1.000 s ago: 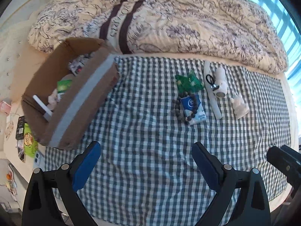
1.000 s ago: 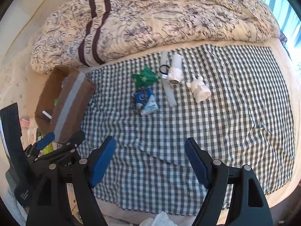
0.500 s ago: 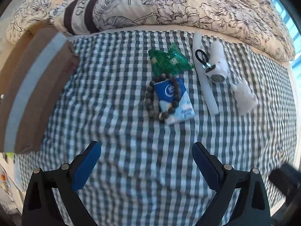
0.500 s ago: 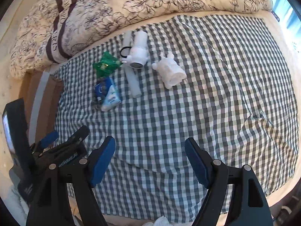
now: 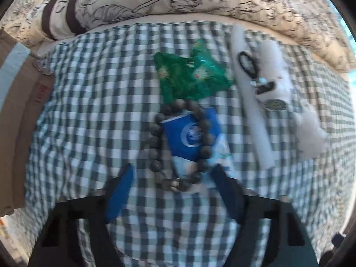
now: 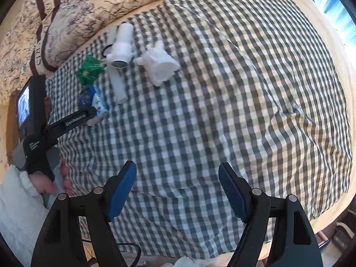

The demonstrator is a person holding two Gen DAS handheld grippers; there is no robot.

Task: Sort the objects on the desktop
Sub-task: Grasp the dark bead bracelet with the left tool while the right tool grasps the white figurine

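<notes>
A dark bead bracelet (image 5: 178, 146) lies around a blue tissue pack (image 5: 193, 138) on the checked cloth (image 5: 89, 111). My left gripper (image 5: 175, 189) is open, its fingertips on either side of the near end of the pack and bracelet. Behind them lie a green packet (image 5: 191, 77), a white stick (image 5: 251, 111), a white cylinder device (image 5: 273, 80) and a white plush toy (image 5: 311, 133). My right gripper (image 6: 178, 191) is open and empty above bare cloth. In the right wrist view I see the pack (image 6: 95, 104), the packet (image 6: 90, 72), the device (image 6: 122, 44) and the toy (image 6: 160, 66).
A cardboard box (image 5: 15, 111) stands at the cloth's left edge. A floral quilt (image 5: 178, 0) is bunched behind the objects. The left hand-held gripper body (image 6: 44, 129) shows at the left of the right wrist view.
My left gripper has moved forward and down to the tissue pack and bracelet, now between its fingertips. My right gripper has moved forward and to the right over the cloth.
</notes>
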